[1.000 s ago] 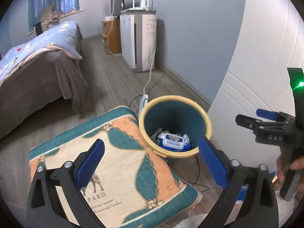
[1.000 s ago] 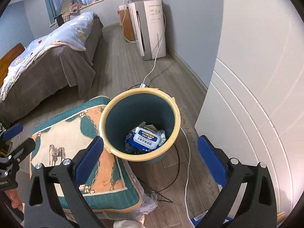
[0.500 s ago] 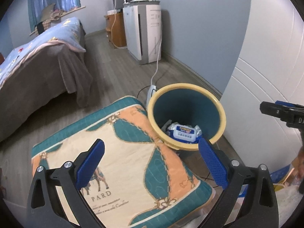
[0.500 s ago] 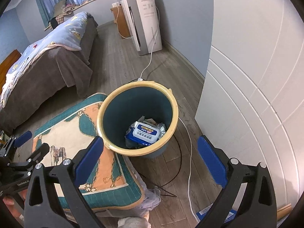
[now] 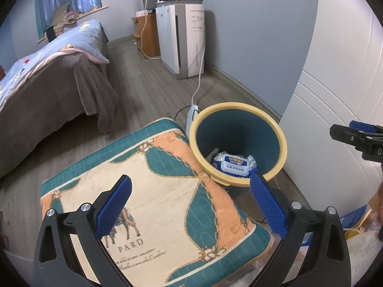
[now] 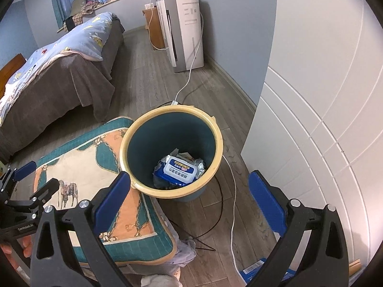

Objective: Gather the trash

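- Crowding the near floor is a quilted cushion (image 5: 153,205) in teal, peach and cream with a printed horse; its right edge presses against the trash bin (image 6: 216,141), and rumpled cloth (image 6: 184,256) sticks out from under its near corner.
- Behind stand a bed (image 6: 55,81) with a brown skirt and a blue patterned quilt, a tall white air purifier (image 5: 184,40) with a router on top, and a small wooden cabinet (image 5: 148,35) against the blue wall.
- A white cable (image 6: 232,205) runs from the purifier past the bin's right side, a thin black wire (image 6: 215,212) loops on the grey wood-plank floor, and a smooth white panelled door (image 6: 323,110) fills the right.
- The bin is a round plastic bucket, teal inside with a pale yellow rim; at its bottom a blue and white wet-wipes pack (image 6: 180,168) lies on crumpled wrappers.
- The left gripper (image 5: 191,203), black frame with ribbed blue pads, hangs spread wide and empty above the cushion, the bin just beyond its right finger.
- The right gripper (image 6: 191,198) is likewise splayed and holds nothing; it hovers above the bin's near rim, the wipes pack between and beyond its fingers.
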A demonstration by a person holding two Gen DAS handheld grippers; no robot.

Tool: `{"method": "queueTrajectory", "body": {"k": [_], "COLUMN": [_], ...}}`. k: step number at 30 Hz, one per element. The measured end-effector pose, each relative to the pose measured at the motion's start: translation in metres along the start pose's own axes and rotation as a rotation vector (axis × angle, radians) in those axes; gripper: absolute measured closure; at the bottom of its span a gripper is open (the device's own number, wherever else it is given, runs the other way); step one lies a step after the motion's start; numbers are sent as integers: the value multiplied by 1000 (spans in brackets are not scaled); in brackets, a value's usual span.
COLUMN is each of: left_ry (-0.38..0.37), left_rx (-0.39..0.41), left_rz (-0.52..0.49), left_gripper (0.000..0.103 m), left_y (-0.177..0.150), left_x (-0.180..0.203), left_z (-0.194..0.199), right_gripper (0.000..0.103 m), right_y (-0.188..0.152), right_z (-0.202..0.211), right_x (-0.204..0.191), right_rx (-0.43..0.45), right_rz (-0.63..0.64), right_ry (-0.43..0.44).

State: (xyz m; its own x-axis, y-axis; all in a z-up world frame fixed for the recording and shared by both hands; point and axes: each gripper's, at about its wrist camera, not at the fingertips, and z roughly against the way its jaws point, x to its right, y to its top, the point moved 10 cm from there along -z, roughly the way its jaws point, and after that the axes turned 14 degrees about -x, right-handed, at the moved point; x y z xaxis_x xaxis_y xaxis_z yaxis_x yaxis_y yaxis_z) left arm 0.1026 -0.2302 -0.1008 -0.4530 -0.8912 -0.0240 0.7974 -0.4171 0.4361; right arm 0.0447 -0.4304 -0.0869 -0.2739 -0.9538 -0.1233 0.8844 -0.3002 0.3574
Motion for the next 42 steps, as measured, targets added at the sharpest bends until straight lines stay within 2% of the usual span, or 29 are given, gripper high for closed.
{"method": "queueTrajectory", "body": {"k": [42], "left_ry": [-9], "left_rx": [2], "left_rz": [-16], "left_gripper": [5], "left_y": [-1], "left_x": [5], "left_z": [2], "right_gripper": [6], "right_y": [6], "right_z": [-1], "right_x": [4], "right_rx": [-8], "right_rz": [14], "right_ry": [-16]}}
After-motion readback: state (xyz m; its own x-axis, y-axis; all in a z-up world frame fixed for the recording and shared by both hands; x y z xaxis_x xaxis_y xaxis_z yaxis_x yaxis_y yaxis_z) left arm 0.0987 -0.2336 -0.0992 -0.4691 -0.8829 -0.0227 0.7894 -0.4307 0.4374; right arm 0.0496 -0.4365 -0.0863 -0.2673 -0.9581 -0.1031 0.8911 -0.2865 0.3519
